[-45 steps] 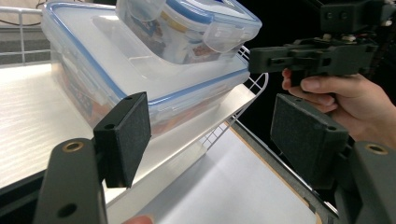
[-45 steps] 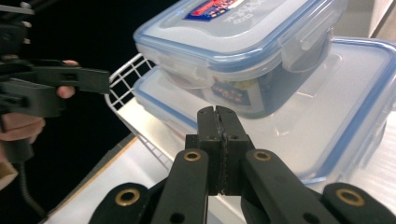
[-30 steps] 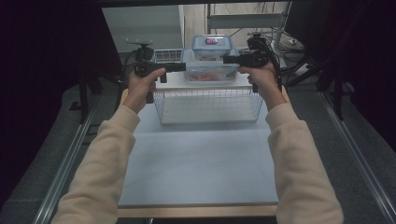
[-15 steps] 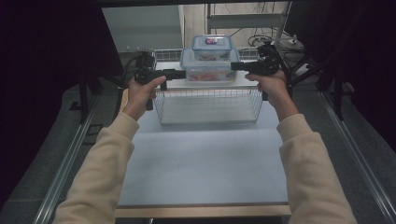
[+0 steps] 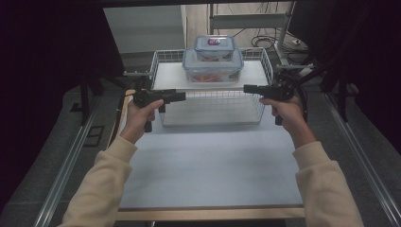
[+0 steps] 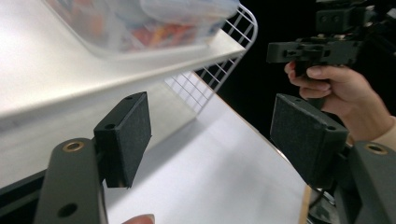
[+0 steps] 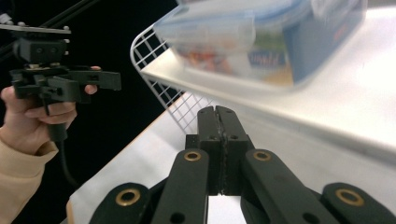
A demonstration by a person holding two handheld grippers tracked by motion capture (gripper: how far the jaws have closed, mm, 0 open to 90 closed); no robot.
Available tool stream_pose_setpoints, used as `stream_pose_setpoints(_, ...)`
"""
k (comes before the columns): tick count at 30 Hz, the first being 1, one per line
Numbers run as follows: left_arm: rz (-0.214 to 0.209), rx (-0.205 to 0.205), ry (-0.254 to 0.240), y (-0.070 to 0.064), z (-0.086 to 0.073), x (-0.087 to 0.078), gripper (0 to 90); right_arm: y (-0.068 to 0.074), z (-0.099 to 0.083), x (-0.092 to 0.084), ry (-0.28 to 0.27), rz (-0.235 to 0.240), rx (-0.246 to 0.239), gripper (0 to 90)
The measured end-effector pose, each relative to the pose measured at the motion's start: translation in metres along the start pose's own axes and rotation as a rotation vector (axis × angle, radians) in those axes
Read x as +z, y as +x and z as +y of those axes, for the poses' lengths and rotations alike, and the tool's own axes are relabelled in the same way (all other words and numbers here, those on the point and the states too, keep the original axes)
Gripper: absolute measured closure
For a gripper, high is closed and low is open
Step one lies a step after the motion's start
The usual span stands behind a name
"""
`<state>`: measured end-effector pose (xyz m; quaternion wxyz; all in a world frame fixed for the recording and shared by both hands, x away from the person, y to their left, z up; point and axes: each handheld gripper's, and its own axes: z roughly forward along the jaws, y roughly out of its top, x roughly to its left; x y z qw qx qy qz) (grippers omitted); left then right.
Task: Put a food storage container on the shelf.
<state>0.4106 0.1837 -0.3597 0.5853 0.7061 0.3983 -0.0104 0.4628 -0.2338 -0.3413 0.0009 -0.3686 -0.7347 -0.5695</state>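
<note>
Item one: your left gripper (image 5: 181, 96), held in your left hand (image 5: 138, 118) at the left front corner of the wire basket (image 5: 265, 61), pointed inward toward the middle; its jaws stood wide apart with nothing between them, and the left gripper view looked between its two black pads (image 6: 128, 135) at bare white table (image 5: 208, 161). Item two: your right gripper (image 5: 247, 88), held in your right hand (image 5: 288, 111) at the basket's right front corner, faced the left one across the basket's front; its jaws were pressed flat together, empty, as the right gripper view (image 7: 217, 121) showed. Item three: a white wire basket at the far end of the table, carrying a white shelf board (image 5: 165, 75) across its top. Item four: a large clear lidded container (image 5: 213, 66) resting on that board, toward the middle, with orange and coloured contents too blurred to name. Item five: a smaller clear container (image 5: 215, 46) with a blue-edged lid, stacked squarely on top of the large one. Both grippers hung in the air just in front of the basket, below the level of the board, touching neither the basket nor the containers. Item six: your cream sleeves (image 5: 101, 189) reached in from the near edge. Cables (image 5: 265, 35) lay on the floor beyond the table.
</note>
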Motion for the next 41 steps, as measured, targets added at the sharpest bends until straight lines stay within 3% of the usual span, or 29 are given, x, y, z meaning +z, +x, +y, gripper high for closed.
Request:
stream_pose_setpoints(5, -0.002, 0.017, -0.004, -0.003, -0.019, -0.004, 28.2, -0.002, -0.021, -0.009, 0.01, 0.02, -0.001, 89.4)
stream_pose_setpoints(10, 0.002, 0.012, -0.008, -0.001, -0.055, -0.01, 28.3, -0.006, -0.061, -0.018, 0.042, 0.053, 0.018, 88.8)
stream_pose_setpoints(13, 0.014, 0.011, -0.003, -0.001, -0.067, -0.01, 28.3, -0.007, -0.074, -0.019, 0.056, 0.056, 0.019, 88.3)
stream_pose_setpoints(15, 0.02, 0.009, 0.005, 0.001, -0.08, -0.01, 28.3, -0.005, -0.093, -0.018, 0.08, 0.056, 0.02, 87.5)
stream_pose_setpoints(18, 0.034, 0.01, 0.025, 0.002, -0.1, -0.007, 28.5, -0.003, -0.108, -0.017, 0.09, 0.056, 0.015, 87.4)
stream_pose_setpoints(22, 0.023, 0.007, 0.048, 0.001, -0.116, -0.002, 28.5, -0.003, -0.127, -0.015, 0.106, 0.058, 0.022, 87.4)
stream_pose_setpoints(25, 0.02, 0.007, 0.09, 0.001, -0.138, 0.006, 28.5, -0.005, -0.151, -0.014, 0.142, 0.054, 0.035, 87.3)
stream_pose_setpoints(28, 0.033, 0.018, 0.13, 0.002, -0.146, 0.012, 28.4, -0.008, -0.165, -0.014, 0.148, 0.052, 0.048, 86.2)
stream_pose_setpoints(31, 0.031, 0.008, 0.127, 0.003, -0.146, 0.014, 28.4, -0.01, -0.171, -0.016, 0.137, 0.054, 0.062, 84.6)
stream_pose_setpoints(34, 0.035, 0.009, 0.12, 0.003, -0.146, 0.013, 28.4, -0.01, -0.171, -0.017, 0.133, 0.029, 0.045, 73.7)
stream_pose_setpoints(38, 0.047, 0.01, 0.115, 0.003, -0.148, 0.013, 27.6, -0.008, -0.17, -0.02, 0.124, -0.015, 0.044, 42.1)
stream_pose_setpoints(39, 0.047, 0.01, 0.115, 0.003, -0.148, 0.013, 27.4, -0.008, -0.17, -0.02, 0.124, -0.015, 0.044, 42.1)
stream_pose_setpoints(40, 0.054, 0.012, 0.119, 0.004, -0.149, 0.014, 27.3, -0.008, -0.171, -0.021, 0.139, -0.045, 0.034, 34.1)
stream_pose_setpoints(41, 0.054, 0.012, 0.119, 0.004, -0.149, 0.014, 27.1, -0.008, -0.172, -0.023, 0.142, -0.052, 0.03, 32.0)
